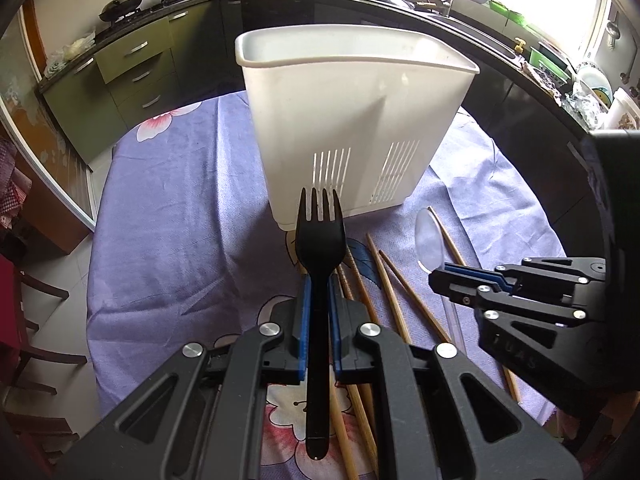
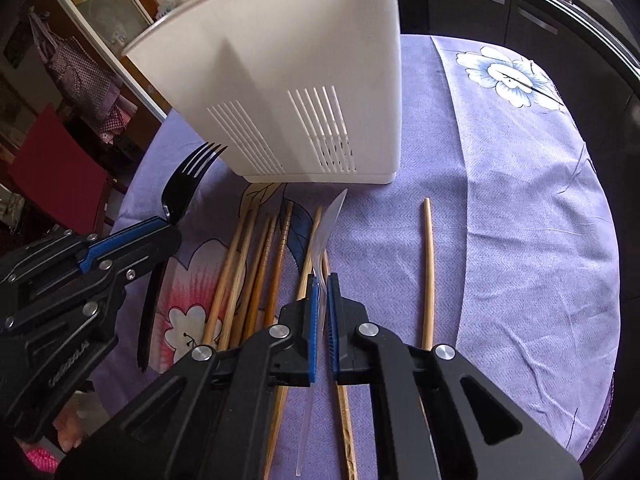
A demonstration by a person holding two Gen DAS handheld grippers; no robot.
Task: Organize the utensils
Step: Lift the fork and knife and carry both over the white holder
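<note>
The black plastic fork (image 1: 318, 264) stands clamped by its handle between the blue pads of the left gripper (image 1: 318, 280), tines pointing up toward twelve o'clock in the left wrist view, just in front of the tall white plastic utensil caddy (image 1: 352, 120) with slotted vents low on its wall. The right gripper (image 2: 322, 284) has its jaws closed on a clear plastic spoon (image 2: 326, 232), seen edge-on in its own view, with the bowl rising toward twelve o'clock and the thin handle trailing back toward six under the fingers; from the left wrist view the same spoon's pale bowl shows at about three o'clock from the fork. Below both tools a loose bundle of bamboo chopsticks (image 2: 256, 272) lies flat on the lilac flowered tablecloth (image 2: 520, 220), fanned between the caddy's base and the grippers, and one single chopstick (image 2: 428, 272) lies apart at three o'clock from the bundle. The caddy sits upright on the cloth at the table's far side. Beyond it, a dark kitchen counter (image 1: 460, 28) curves round with a wok (image 1: 120, 4) on the hob at ten o'clock and a bright window at two.
</note>
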